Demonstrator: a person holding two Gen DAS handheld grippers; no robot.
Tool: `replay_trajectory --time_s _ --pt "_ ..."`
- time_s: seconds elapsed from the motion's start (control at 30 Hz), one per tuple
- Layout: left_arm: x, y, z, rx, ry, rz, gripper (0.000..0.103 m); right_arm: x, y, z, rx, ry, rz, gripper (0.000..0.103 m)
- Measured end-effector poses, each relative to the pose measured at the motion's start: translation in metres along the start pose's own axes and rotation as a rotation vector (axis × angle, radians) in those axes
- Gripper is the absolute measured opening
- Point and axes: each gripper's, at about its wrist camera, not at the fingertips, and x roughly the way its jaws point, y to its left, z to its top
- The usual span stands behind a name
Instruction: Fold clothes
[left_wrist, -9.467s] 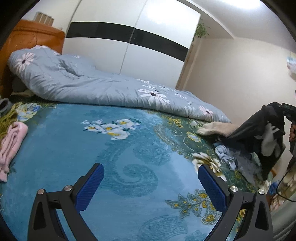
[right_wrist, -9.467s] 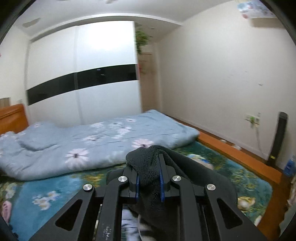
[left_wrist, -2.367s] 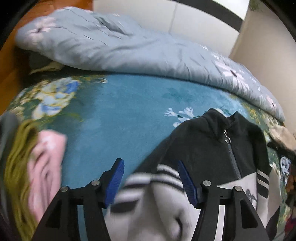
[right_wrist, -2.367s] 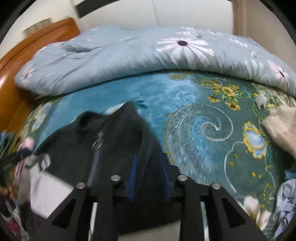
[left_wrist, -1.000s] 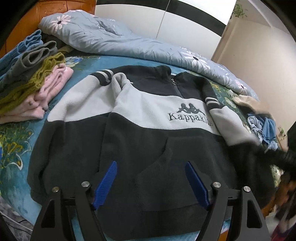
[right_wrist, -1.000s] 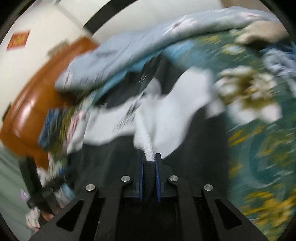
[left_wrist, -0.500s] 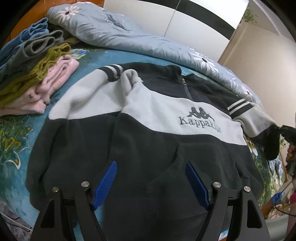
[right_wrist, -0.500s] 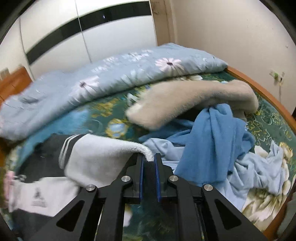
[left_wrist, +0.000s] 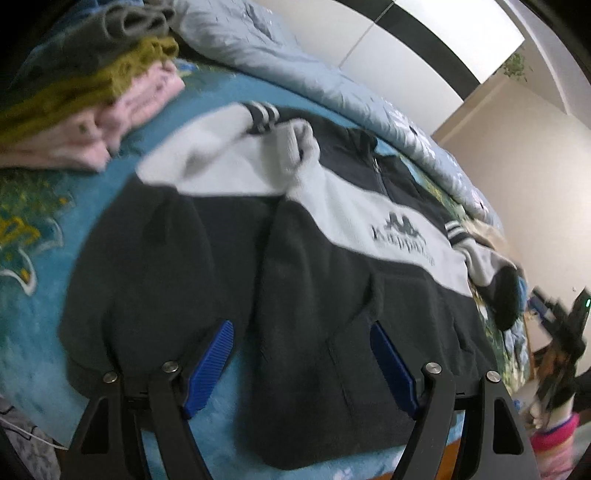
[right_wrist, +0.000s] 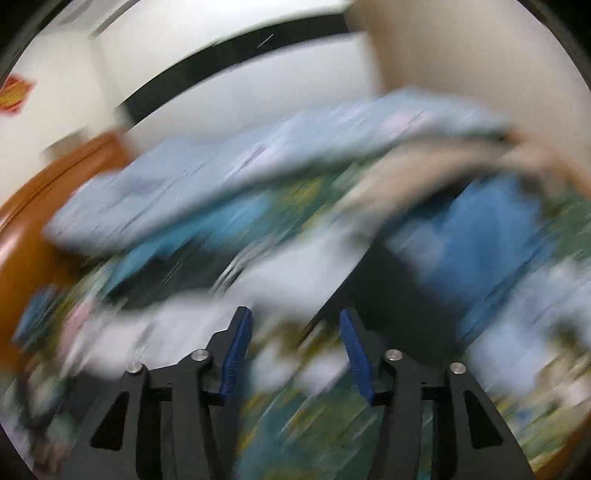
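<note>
A black and grey fleece sweatshirt with a dark chest logo lies spread face up on the bed. Its left sleeve is folded across the chest. Its right sleeve trails off toward the right edge. My left gripper hangs open just above the black lower hem, and its blue pads hold nothing. In the heavily blurred right wrist view, my right gripper has its jaws opening, with nothing between them. The grey and black sleeve lies just beyond its fingertips.
A stack of folded clothes sits at the upper left of the teal floral bedsheet. A pale blue quilt runs along the far side. Loose blue garments lie right of the sleeve. The wooden headboard is at the left.
My right gripper, shut on the sleeve cuff before, has let it go and swung away. My left gripper has dropped closer to the sweatshirt's hem.
</note>
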Motion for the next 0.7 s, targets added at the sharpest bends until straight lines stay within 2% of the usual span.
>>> replay_trajectory --time_s 0.07,0.17,0.3,0.37,0.47,0.5,0.53,0.6,0.7 --pt "0.006 -0.003 -0.004 0.007 0.031 -0.008 0.08 0.02 0.011 -0.037 -0.014 0.11 0.107 0.052" --pt "0.012 -0.007 -0.009 0.017 0.063 -0.015 0.08 0.042 0.017 -0.072 0.016 0.18 0.212 0.053" --pt "0.015 -0.008 -0.017 0.029 0.088 -0.012 0.08 0.064 0.026 -0.093 0.066 0.25 0.311 0.054" --pt "0.014 -0.008 -0.02 0.034 0.094 -0.017 0.081 0.067 0.037 -0.097 0.04 0.272 0.33 0.055" --pt "0.012 -0.007 -0.022 0.026 0.095 -0.031 0.082 0.061 0.05 -0.096 0.008 0.274 0.34 0.049" --pt "0.011 -0.006 -0.022 0.023 0.096 -0.034 0.082 0.056 0.051 -0.095 0.027 0.265 0.375 0.037" --pt "0.011 -0.006 -0.022 0.023 0.097 -0.035 0.083 0.051 0.05 -0.094 0.048 0.254 0.404 0.028" --pt "0.011 -0.006 -0.022 0.023 0.099 -0.034 0.083 0.039 0.048 -0.089 0.074 0.226 0.42 0.02" --pt "0.008 -0.007 -0.022 0.03 0.101 -0.024 0.083 0.018 0.04 -0.079 0.113 0.16 0.427 0.019"
